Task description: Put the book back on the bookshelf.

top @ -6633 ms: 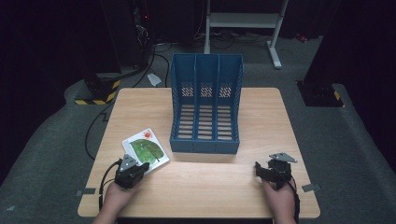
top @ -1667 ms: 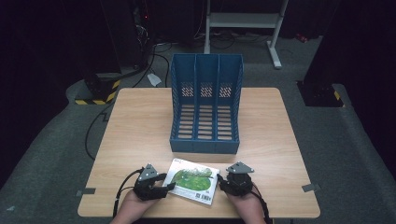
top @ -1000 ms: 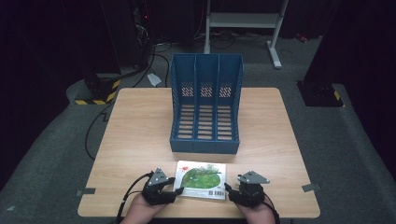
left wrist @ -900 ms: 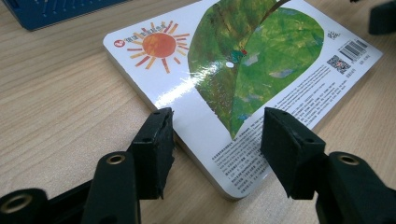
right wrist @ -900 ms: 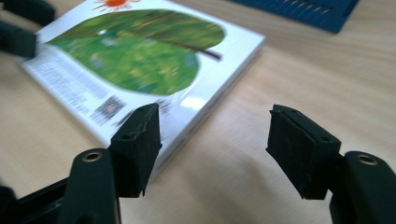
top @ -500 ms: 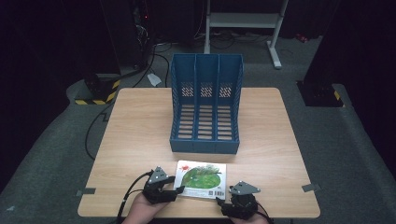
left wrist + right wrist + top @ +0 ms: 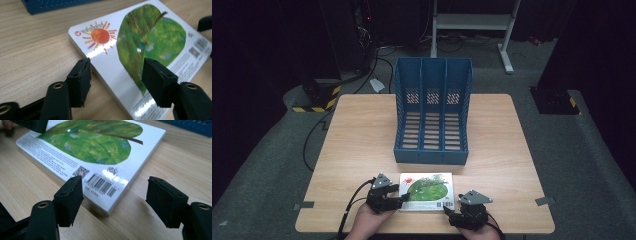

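A dim workshop, a wooden table [image 7: 362,135]: the picture book [image 7: 427,191] lies flat at its near edge, in front of the blue file rack [image 7: 433,112], whose slots look empty. Left gripper [image 7: 398,199] and right gripper [image 7: 450,212] flank it, jaws just opening, pressing nothing. Filing apparently remains undone.

L gripper [image 7: 401,199] & R gripper [image 7: 447,212] low near table edge; both jaws just opening, gripping nothing.

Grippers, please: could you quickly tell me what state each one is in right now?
Left gripper: open, jaws have just been opening, astride the book's edge, not pressing.
Right gripper: open, jaws have just been opening, at the book's barcode corner, holding nothing.
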Available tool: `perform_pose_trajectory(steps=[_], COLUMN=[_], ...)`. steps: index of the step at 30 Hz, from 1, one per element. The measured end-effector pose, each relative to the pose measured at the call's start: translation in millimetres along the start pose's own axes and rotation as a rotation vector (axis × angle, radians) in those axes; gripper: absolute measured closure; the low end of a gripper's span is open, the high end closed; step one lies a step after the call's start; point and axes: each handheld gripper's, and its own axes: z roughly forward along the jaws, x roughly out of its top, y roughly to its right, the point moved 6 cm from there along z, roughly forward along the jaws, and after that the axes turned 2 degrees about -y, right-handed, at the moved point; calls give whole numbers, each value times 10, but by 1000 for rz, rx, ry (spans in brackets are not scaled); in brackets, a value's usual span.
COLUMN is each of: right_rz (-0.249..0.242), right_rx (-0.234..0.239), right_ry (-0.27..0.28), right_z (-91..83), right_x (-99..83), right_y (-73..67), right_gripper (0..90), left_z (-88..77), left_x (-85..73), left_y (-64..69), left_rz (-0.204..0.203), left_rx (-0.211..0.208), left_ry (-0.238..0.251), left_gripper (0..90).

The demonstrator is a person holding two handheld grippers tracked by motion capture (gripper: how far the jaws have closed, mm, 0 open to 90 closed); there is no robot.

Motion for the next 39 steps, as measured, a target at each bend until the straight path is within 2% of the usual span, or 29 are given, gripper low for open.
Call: perform_pose_trajectory(steps=[2, 5, 10, 16, 19, 20, 24, 30, 35, 39], right_rz=[5, 3, 2, 6, 7, -7, -9, -32, -31, -32], right_rx=[0, 8, 35, 35, 43, 39, 35, 19, 21, 19], right_ry=[10, 11, -9, -27, -39, -37, -30, -30, -31, -29], right_z=[22, 53, 80, 126, 177, 190, 203, 236, 236, 235], right_x=[28, 45, 34, 45, 79, 88, 86, 68, 68, 63], right_y=[2, -5, -18, -49, -84, -86, -97, -118, -118, -120], right_gripper=[283, 270, 229, 180, 149, 143, 130, 88, 88, 86], left_z=[10, 15, 39, 61, 69, 72, 76, 67, 29, -22], left_x=[46, 38, -16, -16, -22, -22, -21, -7, 9, 36], left_y=[-9, -5, 51, 16, 37, 39, 49, 40, 42, 60], left_rz=[-9, -1, 28, 1, 24, 27, 22, -34, -56, -57], left_rx=[26, 41, 35, 43, 53, 58, 64, 54, 49, 38], left_ry=[31, 48, 25, 38, 36, 38, 35, 43, 78, 114], left_gripper=[358, 351, 322, 320, 319, 316, 314, 330, 358, 364])
